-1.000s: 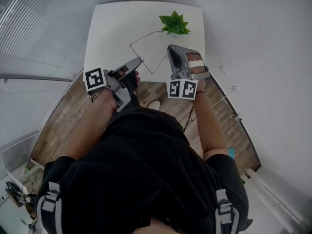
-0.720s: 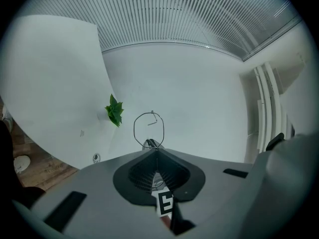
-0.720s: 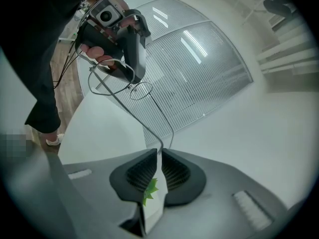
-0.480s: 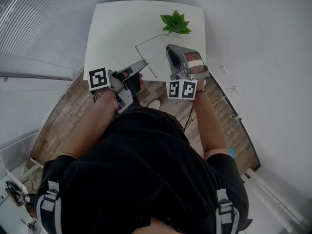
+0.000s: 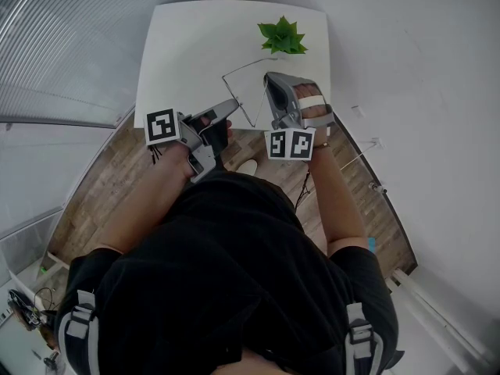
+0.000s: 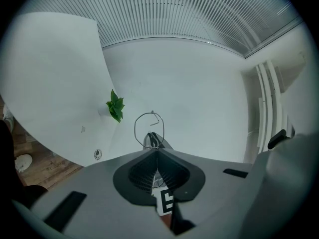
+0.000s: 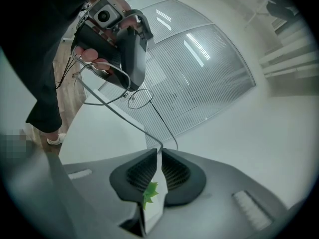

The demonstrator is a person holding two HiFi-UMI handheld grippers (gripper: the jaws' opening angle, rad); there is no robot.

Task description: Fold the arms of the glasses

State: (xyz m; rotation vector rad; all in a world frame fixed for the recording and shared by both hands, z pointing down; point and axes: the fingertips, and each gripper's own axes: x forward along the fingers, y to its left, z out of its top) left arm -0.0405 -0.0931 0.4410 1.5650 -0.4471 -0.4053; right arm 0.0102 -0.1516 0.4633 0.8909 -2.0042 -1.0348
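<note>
Thin wire-rimmed glasses (image 5: pixel 238 100) hang in the air over the white table (image 5: pixel 180 45), held between both grippers. My left gripper (image 5: pixel 233 105) is shut on the frame beside one round lens rim (image 6: pixel 149 128), and its jaws meet at the wire (image 6: pixel 156 150). My right gripper (image 5: pixel 267 77) is shut on the end of one glasses arm (image 7: pixel 119 111), which runs from its jaws (image 7: pixel 160 151) up to the left gripper (image 7: pixel 124 39). The second lens (image 7: pixel 139 97) shows just past that gripper's tip. The other arm (image 5: pixel 244 65) sticks out freely.
A small green plant (image 5: pixel 281 37) stands on the table's far right part, close beyond the right gripper. The table's near edge (image 5: pixel 168 116) lies under the grippers, with wooden floor (image 5: pixel 109 186) and the person's shoe (image 5: pixel 248 167) below it. Slatted blinds (image 5: pixel 62 45) run along the left.
The left gripper has shifted a little to the right, toward the right gripper. The glasses' wire outline has narrowed, with its far corner moved right. The right gripper has barely moved.
</note>
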